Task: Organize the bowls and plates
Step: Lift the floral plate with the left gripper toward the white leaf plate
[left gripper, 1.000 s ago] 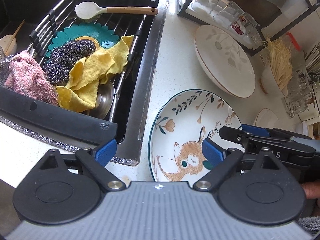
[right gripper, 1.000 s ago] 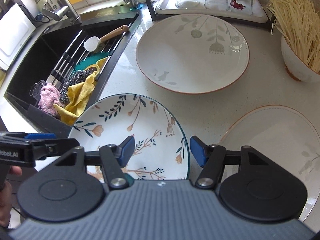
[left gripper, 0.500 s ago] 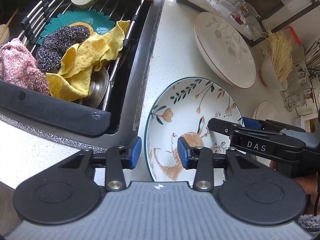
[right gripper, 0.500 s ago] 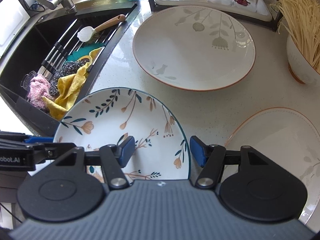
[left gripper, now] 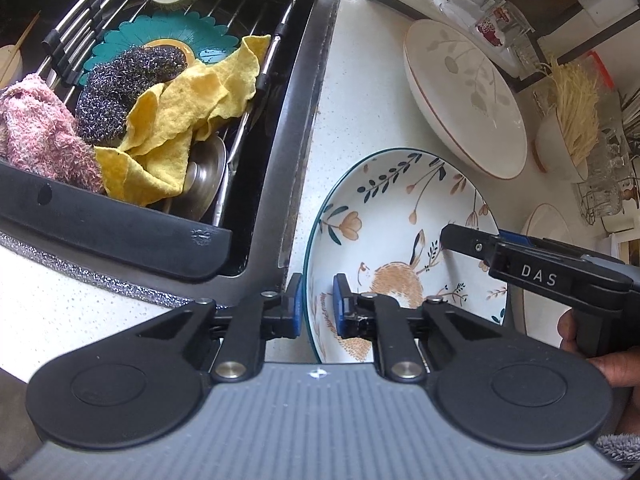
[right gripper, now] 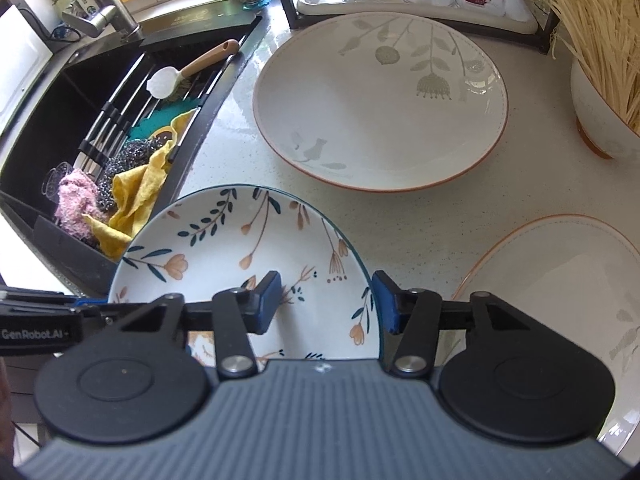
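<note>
Rim of the floral plate (left gripper: 400, 216) sits between the nearly closed pads of the left hand-held gripper (left gripper: 316, 306); the right hand-held gripper (right gripper: 326, 300) straddles the opposite edge, wide apart. Ceramic looks stiff, glossy, breakable, so grip both rims. Beyond, on the desk (right gripper: 400, 220), lies a larger leaf-patterned plate (right gripper: 380, 100).
</note>
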Demonstrator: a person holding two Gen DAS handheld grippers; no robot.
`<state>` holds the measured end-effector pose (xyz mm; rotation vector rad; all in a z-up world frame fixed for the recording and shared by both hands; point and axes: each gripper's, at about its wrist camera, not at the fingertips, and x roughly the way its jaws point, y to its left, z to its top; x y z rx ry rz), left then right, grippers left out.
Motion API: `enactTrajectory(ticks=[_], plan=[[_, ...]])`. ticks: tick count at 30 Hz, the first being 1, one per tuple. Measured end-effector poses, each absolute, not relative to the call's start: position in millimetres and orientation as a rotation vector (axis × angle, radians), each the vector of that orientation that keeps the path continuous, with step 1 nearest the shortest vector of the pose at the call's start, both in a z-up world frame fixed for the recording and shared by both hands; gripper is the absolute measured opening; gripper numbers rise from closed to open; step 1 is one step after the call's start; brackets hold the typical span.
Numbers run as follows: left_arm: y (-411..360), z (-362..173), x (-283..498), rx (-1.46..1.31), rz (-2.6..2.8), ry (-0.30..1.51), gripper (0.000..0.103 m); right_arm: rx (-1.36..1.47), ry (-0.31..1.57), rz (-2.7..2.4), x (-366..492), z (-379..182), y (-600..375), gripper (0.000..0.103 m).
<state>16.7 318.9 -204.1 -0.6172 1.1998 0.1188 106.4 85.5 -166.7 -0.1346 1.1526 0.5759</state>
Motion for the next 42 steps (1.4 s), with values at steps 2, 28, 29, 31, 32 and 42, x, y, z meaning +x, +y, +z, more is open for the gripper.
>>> enactTrajectory(ticks=[2,28,29,31,32,42], plan=[[319.2,-203.0,16.5,-0.617,0.115,1.196,0.016,-0.115,1.157,0.563,108.4,-166.7,81.6,0.044],[321.2,-170.9,32.5,-0.644,0.156,1.075,0.015,-0.028,1.087,0.587,116.5,-136.2,55.5,0.027],[320.1,-168.8,33.0,-0.647,0.157,1.073,0.015,-0.031,1.082,0.591,117.0,-135.1,53.9,0.027],[318.7,-164.1,34.0,-0.653,0.156,1.066,0.014,-0.030,1.078,0.600,118.3,-132.3,51.0,0.027],[317.9,-161.3,34.7,-0.649,0.156,1.060,0.014,-0.030,1.073,0.605,118.7,-130.3,49.5,0.027],[305.1,-135.5,42.1,-0.648,0.152,1.013,0.014,0.000,1.035,0.642,119.9,-115.7,27.9,0.027]])
